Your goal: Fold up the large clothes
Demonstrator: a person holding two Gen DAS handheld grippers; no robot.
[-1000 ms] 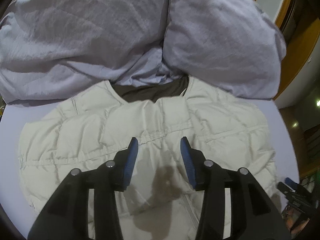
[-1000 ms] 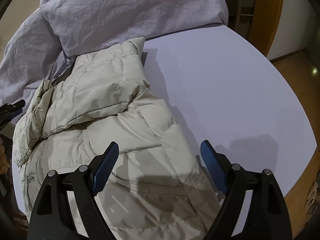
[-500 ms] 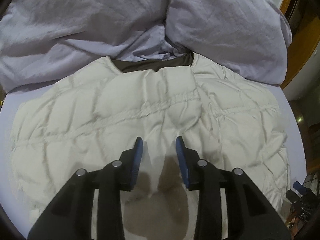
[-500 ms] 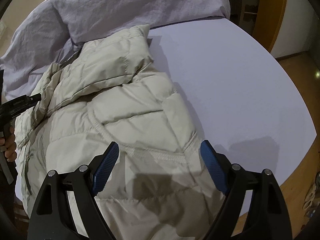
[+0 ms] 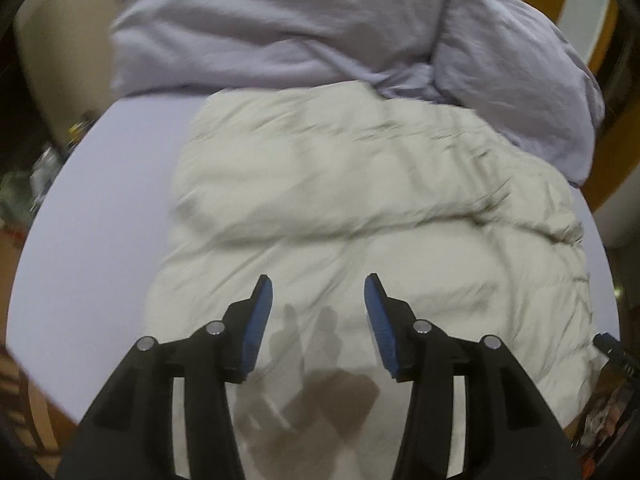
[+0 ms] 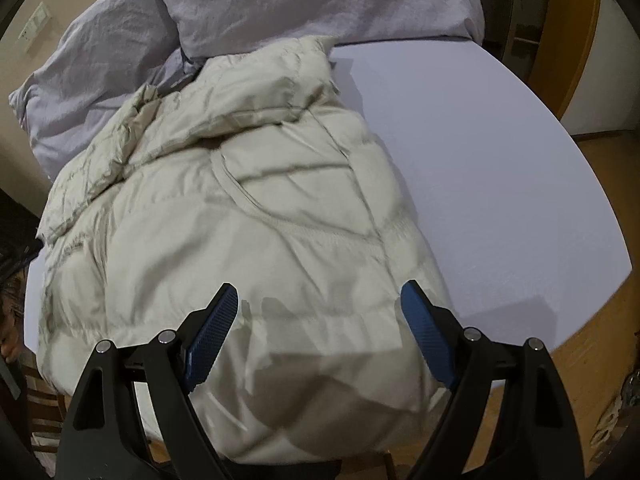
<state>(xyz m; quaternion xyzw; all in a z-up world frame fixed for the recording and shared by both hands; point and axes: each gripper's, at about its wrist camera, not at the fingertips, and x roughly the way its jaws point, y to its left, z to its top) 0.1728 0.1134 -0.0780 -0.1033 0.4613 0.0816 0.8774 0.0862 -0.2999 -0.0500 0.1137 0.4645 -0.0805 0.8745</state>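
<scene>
I have the cream quilted puffer jacket (image 6: 248, 248) lying folded mid-bed, its top against the lilac pillows (image 5: 280, 28). My left hand-held gripper (image 5: 318, 312) is opening, empty (letting go, I judge); the right hand-held gripper (image 6: 320, 320) hangs wide, empty.

No legible text, label, brand mark, number or sign is found in either wrist view. The cream quilted jacket (image 6: 240, 240) shows only stitching and seams, with no readable tag. The lilac bedding (image 5: 280, 32) and the lilac counter (image 6: 500, 180) are plain, and the left wrist view is too blurred to resolve any fine print.
</scene>
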